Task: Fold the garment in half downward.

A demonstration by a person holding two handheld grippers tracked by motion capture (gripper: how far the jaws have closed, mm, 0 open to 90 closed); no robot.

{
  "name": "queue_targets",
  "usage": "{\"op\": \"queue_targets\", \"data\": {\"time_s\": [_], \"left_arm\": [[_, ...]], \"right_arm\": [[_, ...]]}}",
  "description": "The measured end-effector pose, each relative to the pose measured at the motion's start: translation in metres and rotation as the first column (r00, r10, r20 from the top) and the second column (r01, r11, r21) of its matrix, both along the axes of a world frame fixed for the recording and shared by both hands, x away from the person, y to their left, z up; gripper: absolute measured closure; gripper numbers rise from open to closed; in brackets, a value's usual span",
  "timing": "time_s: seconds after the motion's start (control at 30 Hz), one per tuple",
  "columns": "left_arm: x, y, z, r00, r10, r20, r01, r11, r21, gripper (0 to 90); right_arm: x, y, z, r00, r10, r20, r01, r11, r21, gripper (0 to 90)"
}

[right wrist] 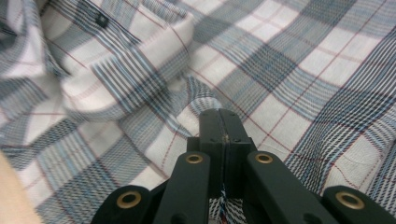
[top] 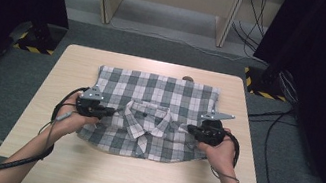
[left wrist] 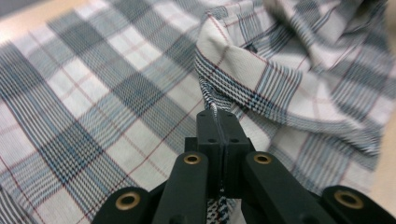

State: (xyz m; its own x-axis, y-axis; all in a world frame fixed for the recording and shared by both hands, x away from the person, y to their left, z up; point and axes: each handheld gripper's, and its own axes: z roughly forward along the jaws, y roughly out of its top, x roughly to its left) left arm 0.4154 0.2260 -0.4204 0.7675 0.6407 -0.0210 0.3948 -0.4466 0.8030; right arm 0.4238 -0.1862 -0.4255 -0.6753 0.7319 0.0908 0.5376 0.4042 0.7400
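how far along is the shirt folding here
Done: the plaid shirt lies on the table with its sides already tucked in, forming a rectangle. In hand: the left gripper and right gripper are each pinched shut on fabric beside the collar. Left: probably the lengthwise fold.

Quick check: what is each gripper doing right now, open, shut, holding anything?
Left gripper: shut, pinching a fold of the plaid shirt beside the collar.
Right gripper: shut, pinching the shirt fabric on the collar's other side.

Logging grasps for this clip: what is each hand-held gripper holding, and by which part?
Both pinch the plaid shirt: the left hand-held gripper and the right hand-held gripper each clamp a fabric fold beside the collar, one on either side.
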Motion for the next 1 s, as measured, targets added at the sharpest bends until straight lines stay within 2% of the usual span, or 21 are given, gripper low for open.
{"op": "queue_targets", "data": {"time_s": [0.1,0.27,0.37,0.47,0.5,0.6,0.63,0.8,0.93,1.0], "left_arm": [[-0.012,0.001,0.006,0.9988,-0.027,0.041,0.028,0.9994,-0.021,88.4],[-0.025,0.005,0.005,0.9965,-0.057,0.062,0.059,0.9977,-0.033,88.4],[-0.034,0.008,0.001,0.9951,-0.076,0.063,0.079,0.9961,-0.04,88.4],[-0.046,0.01,-0.009,0.9941,-0.097,0.05,0.098,0.9948,-0.029,88.4],[-0.046,0.01,-0.009,0.9941,-0.097,0.05,0.098,0.9948,-0.029,88.4],[-0.055,0.009,-0.017,0.9915,-0.127,0.027,0.127,0.9919,0.0,88.3],[-0.058,0.008,-0.02,0.9905,-0.136,0.02,0.136,0.9906,0.013,88.3],[-0.068,0.006,-0.032,0.983,-0.183,-0.017,0.183,0.9814,0.057,88.0],[-0.071,0.005,-0.034,0.9802,-0.198,-0.012,0.198,0.9785,0.058,86.5],[-0.072,0.008,-0.033,0.9785,-0.206,0.005,0.206,0.9777,0.04,80.3]], "right_arm": [[-0.01,-0.004,0.005,0.9997,0.013,0.022,-0.013,1.0,0.018,89.5],[-0.026,-0.011,0.006,0.9988,0.033,0.038,-0.034,0.999,0.034,89.5],[-0.042,-0.019,-0.002,0.9978,0.061,0.026,-0.062,0.998,0.027,89.5],[-0.05,-0.024,-0.011,0.9977,0.068,0.005,-0.068,0.997,0.019,89.5],[-0.05,-0.024,-0.011,0.9977,0.068,0.005,-0.068,0.997,0.019,89.5],[-0.055,-0.027,-0.019,0.997,0.077,-0.012,-0.077,0.997,0.019,89.5],[-0.058,-0.028,-0.024,0.9955,0.089,-0.031,-0.089,0.996,0.009,89.5],[-0.062,-0.027,-0.031,0.9923,0.108,-0.059,-0.109,0.994,-0.011,89.4],[-0.065,-0.026,-0.034,0.9909,0.118,-0.066,-0.119,0.993,-0.02,87.5],[-0.066,-0.026,-0.032,0.9901,0.123,-0.067,-0.125,0.992,-0.013,80.0]]}}
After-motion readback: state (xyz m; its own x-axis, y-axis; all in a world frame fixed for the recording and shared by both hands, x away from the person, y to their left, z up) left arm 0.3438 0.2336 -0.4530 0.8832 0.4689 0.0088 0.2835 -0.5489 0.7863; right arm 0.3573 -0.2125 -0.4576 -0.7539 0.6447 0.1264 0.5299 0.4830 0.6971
